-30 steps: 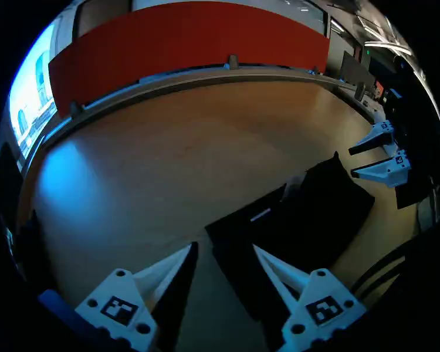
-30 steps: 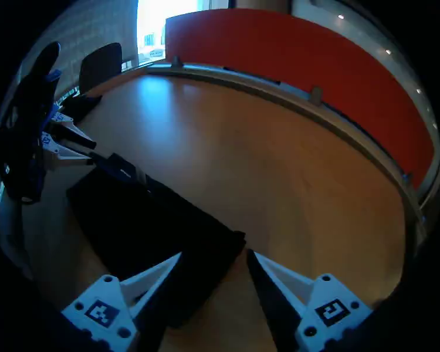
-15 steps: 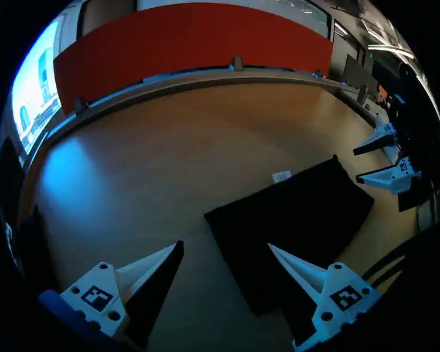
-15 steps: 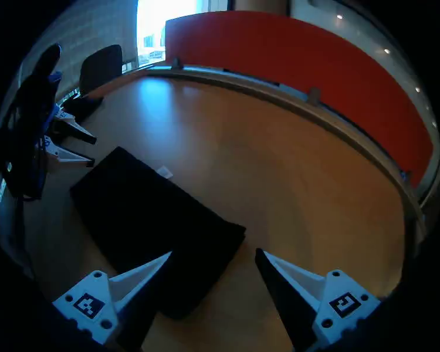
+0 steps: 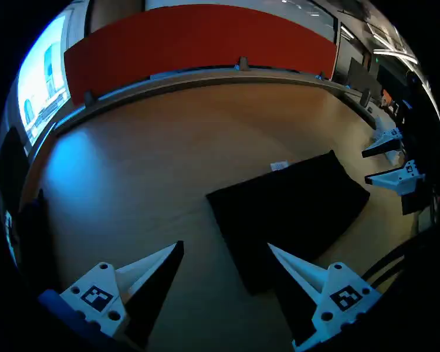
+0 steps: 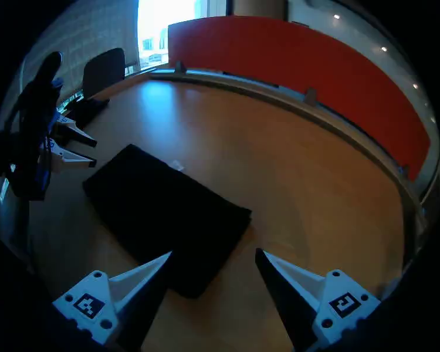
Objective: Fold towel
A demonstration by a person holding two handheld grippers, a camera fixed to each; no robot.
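Observation:
A black towel (image 5: 287,214) lies folded flat as a rectangle on the wooden table (image 5: 161,152), with a small white tag (image 5: 278,166) at its far edge. In the left gripper view my left gripper (image 5: 224,255) hangs open just short of the towel's near corner, holding nothing. My right gripper (image 5: 375,166) shows at the far right beyond the towel, open. In the right gripper view the towel (image 6: 167,214) lies ahead and to the left, the right gripper (image 6: 213,263) is open over its near end, and the left gripper (image 6: 88,149) sits open by the towel's far left corner.
A red partition (image 5: 202,41) with a grey rail runs along the table's far edge. A dark chair (image 6: 102,70) stands at the back left in the right gripper view, by a bright window (image 6: 161,26). Bare wood (image 6: 314,193) spreads around the towel.
Both grippers let go of the towel and opened wide. The lifted fold dropped flat, and both grippers drew back slightly from the towel.

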